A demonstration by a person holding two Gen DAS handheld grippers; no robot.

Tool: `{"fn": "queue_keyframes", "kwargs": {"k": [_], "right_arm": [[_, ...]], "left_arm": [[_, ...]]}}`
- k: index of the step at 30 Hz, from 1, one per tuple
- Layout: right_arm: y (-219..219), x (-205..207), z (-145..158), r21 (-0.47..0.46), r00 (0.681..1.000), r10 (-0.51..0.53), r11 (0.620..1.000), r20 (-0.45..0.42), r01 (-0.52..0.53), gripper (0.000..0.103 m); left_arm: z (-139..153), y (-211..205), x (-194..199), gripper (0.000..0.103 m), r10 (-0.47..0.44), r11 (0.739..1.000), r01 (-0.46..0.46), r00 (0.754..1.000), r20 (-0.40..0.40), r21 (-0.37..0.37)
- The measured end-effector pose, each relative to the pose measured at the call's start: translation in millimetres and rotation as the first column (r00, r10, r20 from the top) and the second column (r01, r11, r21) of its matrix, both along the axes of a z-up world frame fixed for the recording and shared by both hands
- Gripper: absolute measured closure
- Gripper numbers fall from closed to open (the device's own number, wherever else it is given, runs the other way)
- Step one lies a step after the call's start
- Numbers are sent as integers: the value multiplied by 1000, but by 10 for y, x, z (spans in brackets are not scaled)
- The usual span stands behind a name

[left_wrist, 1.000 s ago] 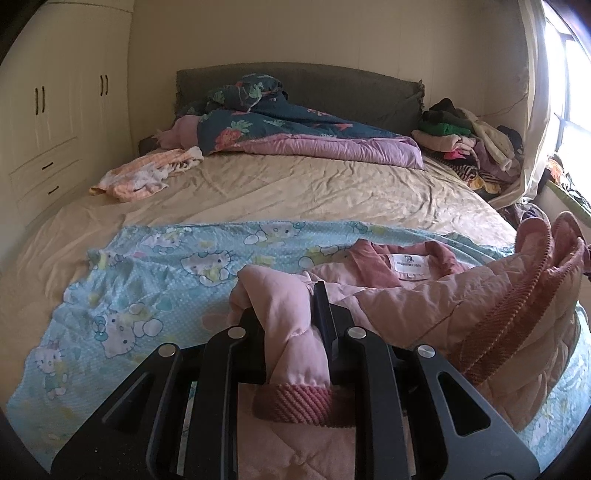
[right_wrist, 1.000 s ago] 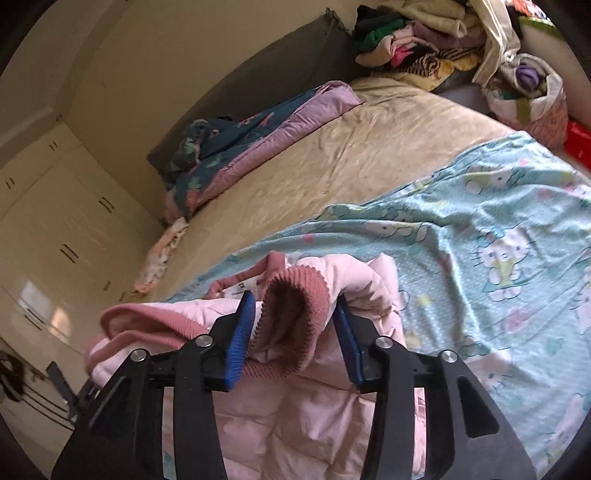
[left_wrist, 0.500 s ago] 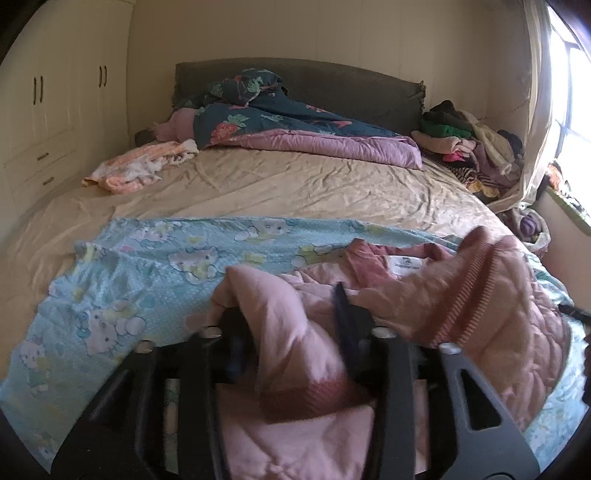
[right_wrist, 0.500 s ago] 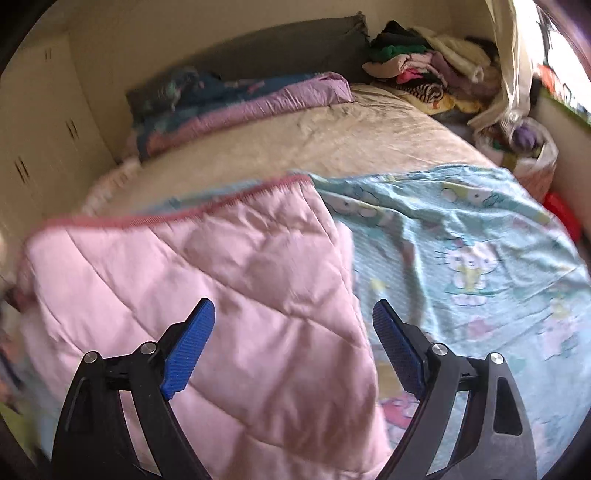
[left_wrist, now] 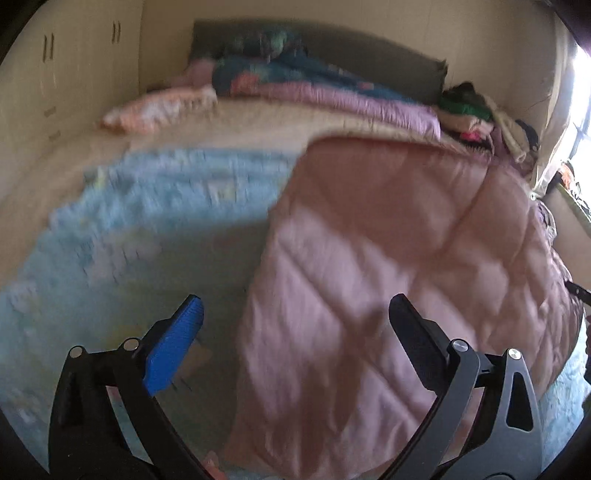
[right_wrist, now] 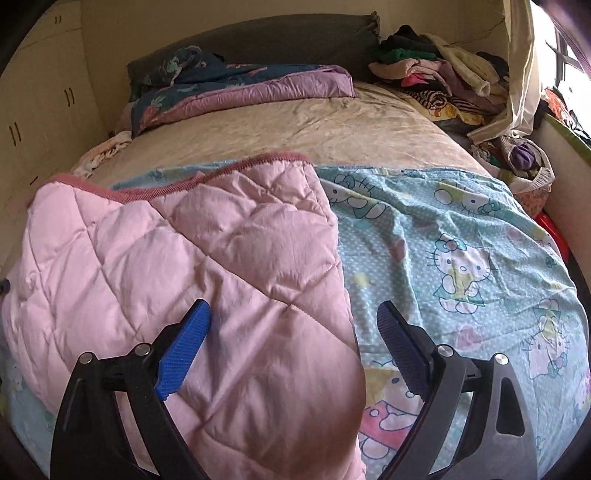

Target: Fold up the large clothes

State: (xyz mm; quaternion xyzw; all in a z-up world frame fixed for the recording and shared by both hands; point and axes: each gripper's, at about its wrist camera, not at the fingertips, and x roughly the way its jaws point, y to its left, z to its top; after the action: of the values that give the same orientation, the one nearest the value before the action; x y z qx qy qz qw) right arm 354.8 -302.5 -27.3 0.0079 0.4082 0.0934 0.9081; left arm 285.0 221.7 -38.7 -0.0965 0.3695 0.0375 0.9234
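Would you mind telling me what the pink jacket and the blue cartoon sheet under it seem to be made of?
The pink jacket looks like padded, quilted synthetic fabric with a slight sheen: diamond stitching puffs it up, and a darker ribbed knit trim edges it. The blue cartoon sheet looks like thin, matte printed cotton or a blend, since it lies flat with fine wrinkles. The exact fibres cannot be told.

A bedroom with cream walls [right_wrist: 221,14], centred on a wide bed [right_wrist: 303,125] in a creased beige sheet. A dark grey headboard [right_wrist: 288,40] stands at the bed's far end, against the wall. Cream wardrobes [right_wrist: 40,96] with dark handles line the wall left of the bed. To its right, daylight pours through a window [right_wrist: 569,51] past a pale curtain [right_wrist: 521,74].
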Motion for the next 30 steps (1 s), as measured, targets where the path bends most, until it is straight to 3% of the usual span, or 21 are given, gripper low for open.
{"fn": "queue_keyframes", "kwargs": {"k": [2,3,4,6,7,8,9,15,20,30], "right_arm": [[21,16,-44,2,1000,3,1000,-1,-3,18],[34,14,-48,3,1000,10,1000,1,-10,36],[57,5,-48,8,1000,24,1000,8,-24,42],[108,-33,-11,-28,999,12,1000,40,-11,74],[119,-46,31,-26,998,1,1000,56,0,77],[120,-44,71,-21,998,-16,1000,66,18,81],[113,-34,120,-11,997,-34,999,74,35,83],[55,315,388,60,981,-158,987,116,152,85],[161,663,173,-10,980,-190,982,62,191,87],[121,858,-262,-75,969,-243,968,-45,239,86]], "left_arm": [[-76,-24,24,9,-23,999,23,1000,-13,-29],[-94,-40,33,9,-32,998,32,999,-9,-47],[-82,-63,40,11,-37,998,37,999,1,-53],[-35,-147,59,60,-47,998,48,999,17,-28],[12,-202,77,68,-40,999,40,999,25,16],[65,-229,105,83,-39,999,37,999,38,39],[105,-230,133,87,-37,999,35,998,46,36],[296,-169,526,89,18,998,-22,998,62,58],[128,-129,787,88,42,997,-42,999,4,66],[0,-104,823,83,68,996,-67,998,-6,53]]}}
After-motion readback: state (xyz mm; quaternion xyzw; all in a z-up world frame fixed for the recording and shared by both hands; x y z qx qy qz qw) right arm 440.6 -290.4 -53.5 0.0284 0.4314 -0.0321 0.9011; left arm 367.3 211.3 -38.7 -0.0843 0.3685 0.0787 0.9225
